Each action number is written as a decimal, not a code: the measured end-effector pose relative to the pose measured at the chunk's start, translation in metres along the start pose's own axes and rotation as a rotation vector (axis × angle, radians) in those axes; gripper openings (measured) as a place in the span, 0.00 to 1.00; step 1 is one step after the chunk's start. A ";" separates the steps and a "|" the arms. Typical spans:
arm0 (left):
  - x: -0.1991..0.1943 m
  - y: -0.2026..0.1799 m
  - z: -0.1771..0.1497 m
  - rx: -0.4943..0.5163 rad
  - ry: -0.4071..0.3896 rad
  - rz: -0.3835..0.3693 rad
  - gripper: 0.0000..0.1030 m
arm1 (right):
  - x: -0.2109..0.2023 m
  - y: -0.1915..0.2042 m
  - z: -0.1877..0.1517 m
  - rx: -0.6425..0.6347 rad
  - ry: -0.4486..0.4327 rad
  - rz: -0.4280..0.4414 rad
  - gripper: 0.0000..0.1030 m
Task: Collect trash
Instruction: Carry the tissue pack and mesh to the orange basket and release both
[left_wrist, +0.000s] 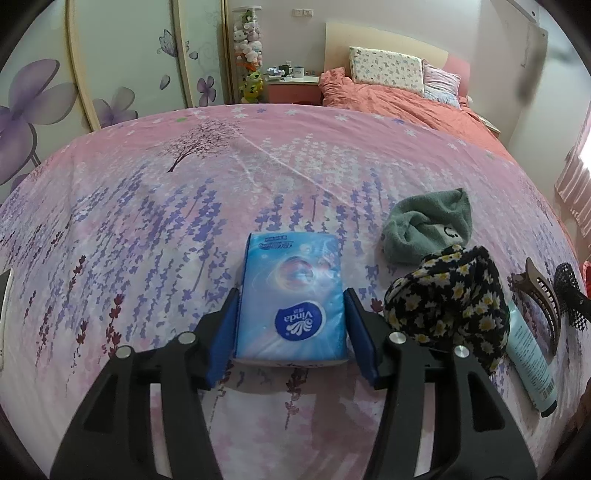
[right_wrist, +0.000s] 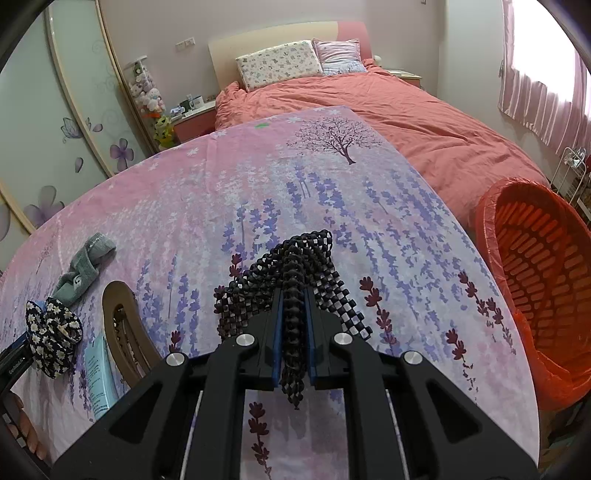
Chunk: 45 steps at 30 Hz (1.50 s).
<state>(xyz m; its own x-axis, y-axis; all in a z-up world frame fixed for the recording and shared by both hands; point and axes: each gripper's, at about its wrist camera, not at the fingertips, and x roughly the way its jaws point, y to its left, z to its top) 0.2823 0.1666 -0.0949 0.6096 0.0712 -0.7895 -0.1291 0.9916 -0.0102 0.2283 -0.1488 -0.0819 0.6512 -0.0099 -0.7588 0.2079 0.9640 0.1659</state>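
My left gripper straddles a blue Vinda tissue pack lying on the pink floral sheet; both blue pads sit at the pack's sides, seemingly closed on it. My right gripper is shut on a black-and-white mesh net, bunched between the pads and held above the sheet. The net also shows at the right edge of the left wrist view. An orange basket lined with a red bag stands to the right of the sheet.
To the right of the tissue pack lie a green sock, a black daisy-print scrunchie, a pale blue tube and a brown hair claw. A bed with an orange quilt lies behind.
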 end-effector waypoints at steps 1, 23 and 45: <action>0.000 -0.001 0.000 0.004 0.000 0.001 0.53 | 0.000 0.000 0.000 0.000 0.000 0.000 0.10; -0.078 -0.016 0.013 0.024 -0.142 -0.023 0.48 | -0.090 -0.033 0.007 0.020 -0.175 0.111 0.09; -0.170 -0.299 -0.013 0.323 -0.199 -0.577 0.48 | -0.156 -0.180 0.012 0.224 -0.353 -0.058 0.09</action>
<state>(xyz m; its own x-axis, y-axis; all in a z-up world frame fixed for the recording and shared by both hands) 0.2071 -0.1433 0.0346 0.6464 -0.4900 -0.5849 0.4797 0.8571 -0.1878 0.0987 -0.3239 0.0142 0.8360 -0.1903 -0.5147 0.3795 0.8780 0.2917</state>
